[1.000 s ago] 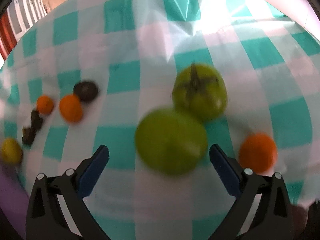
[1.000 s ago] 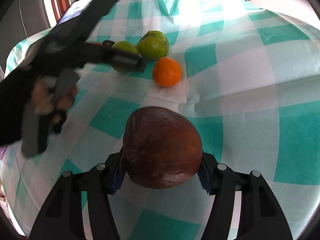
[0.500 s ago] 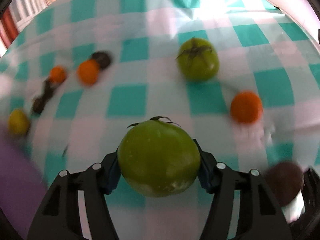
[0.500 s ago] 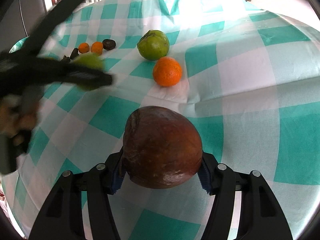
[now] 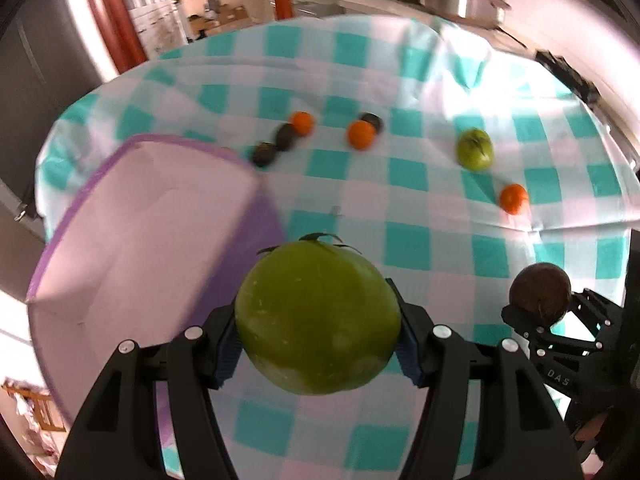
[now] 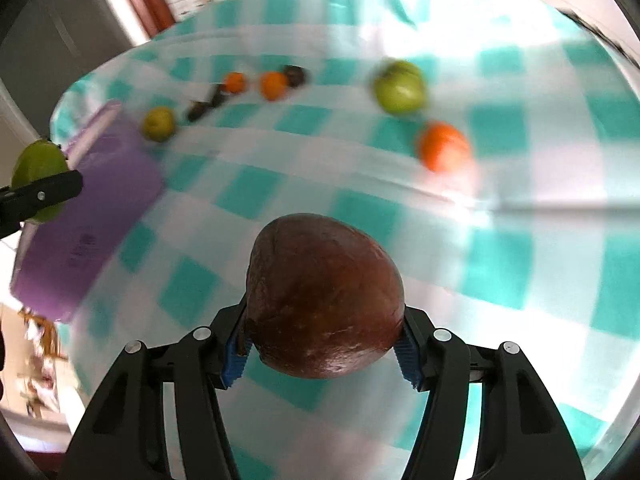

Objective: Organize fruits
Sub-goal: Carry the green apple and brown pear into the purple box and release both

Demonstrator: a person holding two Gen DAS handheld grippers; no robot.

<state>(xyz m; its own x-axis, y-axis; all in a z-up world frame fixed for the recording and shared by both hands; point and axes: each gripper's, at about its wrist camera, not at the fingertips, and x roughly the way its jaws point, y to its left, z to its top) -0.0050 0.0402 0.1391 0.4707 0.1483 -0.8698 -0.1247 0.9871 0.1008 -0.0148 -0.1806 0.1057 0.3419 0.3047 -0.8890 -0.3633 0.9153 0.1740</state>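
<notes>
My left gripper (image 5: 318, 344) is shut on a large green tomato (image 5: 318, 318), held in the air just right of an open purple box (image 5: 256, 240) with a white inside. My right gripper (image 6: 320, 352) is shut on a brown round fruit (image 6: 324, 296) above the checked cloth. In the left wrist view that brown fruit (image 5: 540, 292) hangs at the lower right. The right wrist view shows the held green tomato (image 6: 38, 168) at the far left, over the purple box (image 6: 88, 220).
On the teal and white checked cloth (image 5: 408, 240) lie another green tomato (image 5: 475, 149), an orange (image 5: 514, 199), two small oranges (image 5: 361, 135), dark small fruits (image 5: 286, 136) and a small yellow-green fruit (image 6: 159, 123). Kitchen counters stand beyond the table.
The left gripper closed on the green tomato, lifted it and carried it left to the purple box. The right gripper rose a little with the brown fruit.
</notes>
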